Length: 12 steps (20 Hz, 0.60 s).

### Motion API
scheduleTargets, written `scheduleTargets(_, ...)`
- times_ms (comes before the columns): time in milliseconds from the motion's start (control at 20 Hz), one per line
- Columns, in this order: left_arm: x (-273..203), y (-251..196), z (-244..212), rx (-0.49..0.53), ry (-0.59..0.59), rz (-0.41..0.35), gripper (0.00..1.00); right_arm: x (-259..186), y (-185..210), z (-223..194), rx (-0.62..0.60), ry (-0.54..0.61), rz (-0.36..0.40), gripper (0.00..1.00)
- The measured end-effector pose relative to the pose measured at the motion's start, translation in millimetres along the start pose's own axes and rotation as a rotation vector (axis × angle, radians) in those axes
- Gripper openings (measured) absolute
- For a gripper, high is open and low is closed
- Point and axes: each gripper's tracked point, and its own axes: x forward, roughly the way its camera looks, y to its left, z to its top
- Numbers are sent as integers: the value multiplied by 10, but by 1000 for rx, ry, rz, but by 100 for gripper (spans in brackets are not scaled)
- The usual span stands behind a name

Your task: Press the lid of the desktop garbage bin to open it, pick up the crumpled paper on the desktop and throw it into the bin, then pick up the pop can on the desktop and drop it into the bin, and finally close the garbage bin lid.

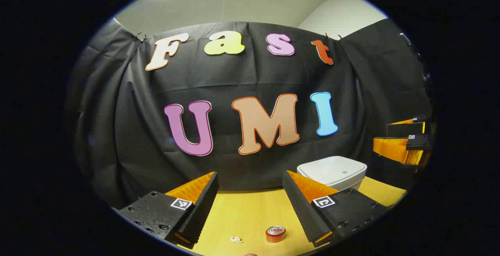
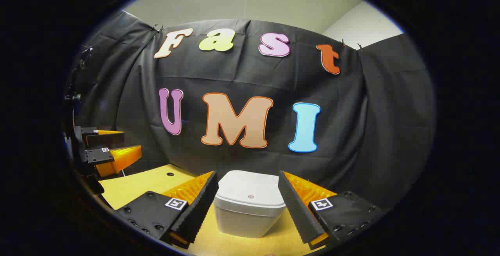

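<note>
A white desktop bin [image 2: 250, 209] with its lid [image 2: 250, 193] down stands on the yellow table, straight ahead between my right gripper's [image 2: 248, 180] open fingers, a little beyond their tips. In the left gripper view the same bin [image 1: 333, 172] sits to the right behind the right finger. My left gripper [image 1: 250, 178] is open and holds nothing. Below it on the table stand a red pop can [image 1: 275, 233], seen from above, and a small white crumpled paper [image 1: 236, 240] to its left. Each view shows the other gripper at its edge: the right gripper [image 1: 406, 143] and the left gripper [image 2: 105, 148].
The yellow wooden table [image 1: 250, 213] runs back to the black cloth wall. A small dark hole [image 2: 170, 174] is in the tabletop at the left in the right gripper view.
</note>
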Motion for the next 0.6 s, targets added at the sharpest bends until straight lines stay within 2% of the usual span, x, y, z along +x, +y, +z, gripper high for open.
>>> scheduleTargets(50,4,-1,-2,5,2,0,100,7,8,-2,2,1,6,99)
scheduleTargets(100,6,9,1,9,3,3,96,19,15,3,4,1,8,100)
scheduleTargets(250,1,-10,-4,-2,5,2,100,30,6,-6,4,2,17,99)
scheduleTargets(300,1,-3,10,7,2,1,96,30,-4,-2,4,2,19,99)
scheduleTargets(350,-5,23,39,13,-6,7,96,31,-8,-9,5,2,21,99)
scheduleTargets(400,-3,61,55,16,-11,14,100,31,-10,-1,6,3,23,99)
scheduleTargets(450,-7,78,52,20,-13,20,96,46,-6,2,6,2,25,99)
scheduleTargets(500,-6,101,64,22,-13,25,96,47,-5,19,5,-1,27,99)
scheduleTargets(550,-10,111,62,25,-13,28,100,51,-19,23,3,-3,27,99)
scheduleTargets(600,-14,121,64,25,-13,32,96,59,-16,34,1,-5,31,99)
